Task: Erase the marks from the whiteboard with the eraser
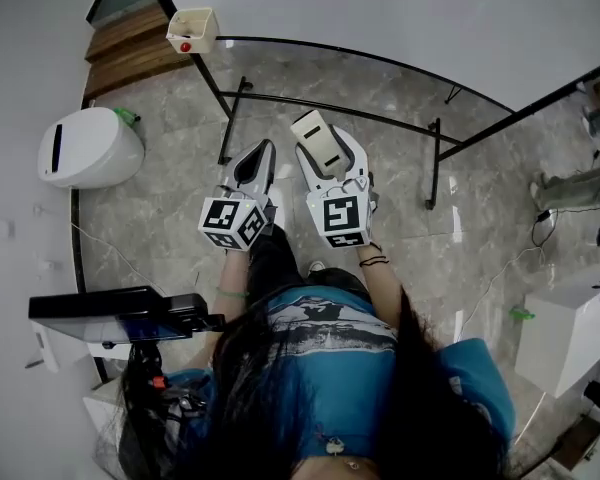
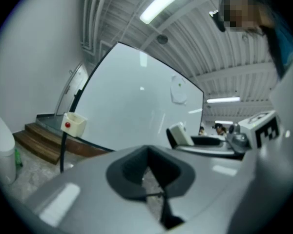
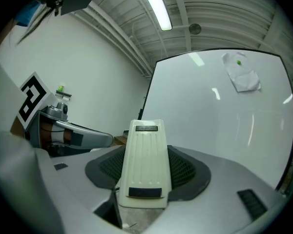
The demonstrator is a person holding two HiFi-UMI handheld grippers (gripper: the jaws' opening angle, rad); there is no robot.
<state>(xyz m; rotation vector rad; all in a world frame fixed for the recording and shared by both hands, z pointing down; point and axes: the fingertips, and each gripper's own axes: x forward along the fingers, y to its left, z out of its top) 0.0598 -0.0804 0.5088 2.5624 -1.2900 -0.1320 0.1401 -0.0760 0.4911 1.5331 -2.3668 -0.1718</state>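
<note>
The whiteboard point(image 1: 400, 13) stands in front of me on a black frame; its face point(image 3: 219, 126) looks plain white, with no marks I can make out. My right gripper point(image 1: 327, 158) is shut on a cream eraser point(image 1: 317, 136), which sticks forward between the jaws point(image 3: 145, 165), short of the board. The left gripper point(image 1: 262, 156) hangs beside it, jaws closed together with nothing in them point(image 2: 154, 182). In the left gripper view the eraser point(image 2: 180, 134) shows to the right. A white sheet with a green dot point(image 3: 241, 76) is fixed high on the board.
A small cream box with a red button point(image 1: 192, 30) sits at the board's left corner. Wooden steps point(image 1: 130, 53) and a rounded white bin point(image 1: 85, 148) lie left. The stand's black bars point(image 1: 330, 108) cross the marble floor. A white cabinet point(image 1: 580, 328) and cables are right.
</note>
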